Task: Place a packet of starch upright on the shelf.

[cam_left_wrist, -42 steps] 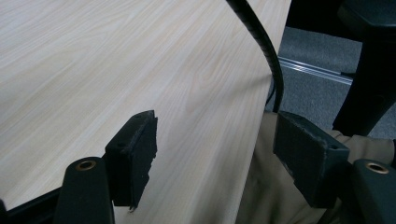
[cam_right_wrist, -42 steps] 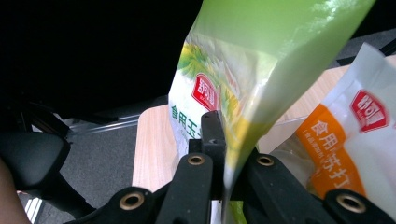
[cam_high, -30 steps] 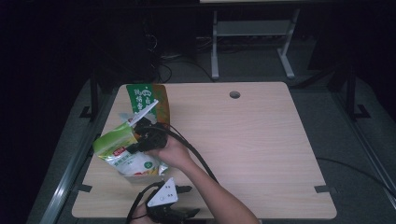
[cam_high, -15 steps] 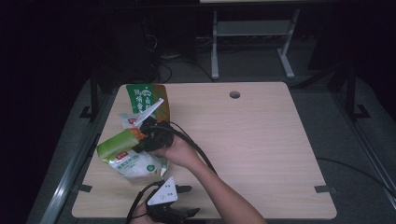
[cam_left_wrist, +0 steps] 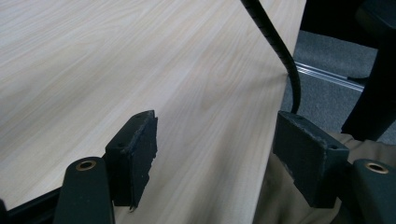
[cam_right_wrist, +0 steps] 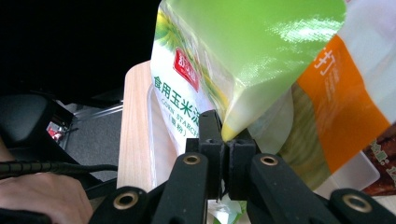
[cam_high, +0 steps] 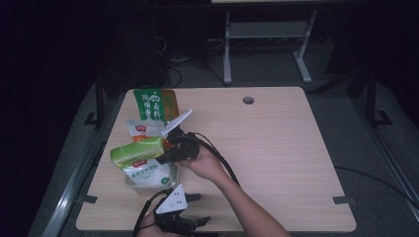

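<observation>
Right hand-held gripper [cam_right_wrist: 223,154]: jaws clamped on corner of light-green pouch [cam_right_wrist: 261,56]. Left hand-held gripper [cam_left_wrist: 215,154]: jaws wide apart, empty, over tabletop [cam_left_wrist: 93,60]. White packet [cam_right_wrist: 175,93] reads "CORN STARCH".

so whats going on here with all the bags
A person is working at a wooden table with a gripper in each hand. The right gripper has its jaws shut on the corner of a green packet, holding it over a clear tray that also holds a white corn starch bag. The left gripper sits open and empty near the table's front edge.
</observation>
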`<state>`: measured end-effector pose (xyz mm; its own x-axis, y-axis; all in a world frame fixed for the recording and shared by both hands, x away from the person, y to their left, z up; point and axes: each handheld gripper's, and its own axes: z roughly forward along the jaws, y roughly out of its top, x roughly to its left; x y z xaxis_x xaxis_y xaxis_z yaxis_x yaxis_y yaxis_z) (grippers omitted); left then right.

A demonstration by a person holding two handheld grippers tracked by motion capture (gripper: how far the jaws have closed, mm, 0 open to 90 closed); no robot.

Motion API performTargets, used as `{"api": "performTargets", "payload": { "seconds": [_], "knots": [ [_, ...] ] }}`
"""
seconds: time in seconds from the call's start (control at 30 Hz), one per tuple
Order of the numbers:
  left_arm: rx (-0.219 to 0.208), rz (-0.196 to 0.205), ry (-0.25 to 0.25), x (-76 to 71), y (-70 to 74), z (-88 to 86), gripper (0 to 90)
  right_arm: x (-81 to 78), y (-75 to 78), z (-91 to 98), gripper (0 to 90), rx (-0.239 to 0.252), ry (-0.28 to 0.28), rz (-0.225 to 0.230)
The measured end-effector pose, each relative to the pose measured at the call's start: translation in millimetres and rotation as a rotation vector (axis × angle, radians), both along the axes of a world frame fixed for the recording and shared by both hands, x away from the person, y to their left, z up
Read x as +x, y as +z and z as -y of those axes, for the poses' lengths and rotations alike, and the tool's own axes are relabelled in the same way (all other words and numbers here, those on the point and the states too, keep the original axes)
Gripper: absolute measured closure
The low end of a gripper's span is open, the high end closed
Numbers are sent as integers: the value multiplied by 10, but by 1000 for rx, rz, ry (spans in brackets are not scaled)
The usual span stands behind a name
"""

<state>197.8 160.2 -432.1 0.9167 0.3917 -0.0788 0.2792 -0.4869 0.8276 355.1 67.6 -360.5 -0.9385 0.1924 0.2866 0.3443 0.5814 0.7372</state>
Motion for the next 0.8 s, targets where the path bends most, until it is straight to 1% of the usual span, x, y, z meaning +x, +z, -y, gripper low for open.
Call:
{"api": "performTargets", "payload": {
  "seconds": [0.1, 0.13, 0.17, 0.2, 0.27, 0.4, 0.43, 0.47, 0.5, 0.53, 0.57, 0.63, 0.67, 0.77, 0.8],
  "knots": [
    [-3, -1, 12, 19, 0, -12, 301, -1, -4, 6, 874, -1, 9, 16],
    [-2, -1, 19, 21, -1, -14, 301, 0, -4, 6, 874, -1, 10, 17],
    [-1, 1, 25, 25, -5, -13, 302, -4, 0, 7, 873, -4, 6, 5],
    [2, 1, 26, 28, -6, -15, 302, 5, -7, 9, 872, 1, 12, 15],
    [5, 3, 26, 27, -5, -17, 302, -4, -3, 17, 866, -1, 6, -3],
    [4, 11, 29, 33, -1, -23, 302, -9, 0, 34, 835, -2, 5, 11],
    [4, 12, 31, 37, 1, -27, 302, -20, 11, 37, 828, -6, -3, 6],
    [2, 11, 34, 40, 2, -31, 302, -16, 11, 43, 817, -2, 4, 15],
    [1, 11, 37, 44, 3, -35, 301, -24, 22, 50, 793, -3, 0, 14],
    [1, 13, 38, 49, 4, -39, 301, -24, 29, 63, 747, 3, -4, 24],
    [1, 11, 41, 52, 2, -43, 301, -28, 43, 76, 725, 7, -19, 22],
    [2, 11, 46, 60, -1, -48, 301, -33, 62, 109, 679, 5, -32, 27],
    [3, 8, 47, 65, 0, -49, 301, -30, 70, 131, 657, -1, -30, 28],
    [3, 8, 48, 74, -1, -50, 298, -39, 98, 208, 615, 4, -44, 29],
    [11, 14, 46, 85, 2, -54, 297, -37, 106, 238, 592, 3, -49, 33]
  ]
}}
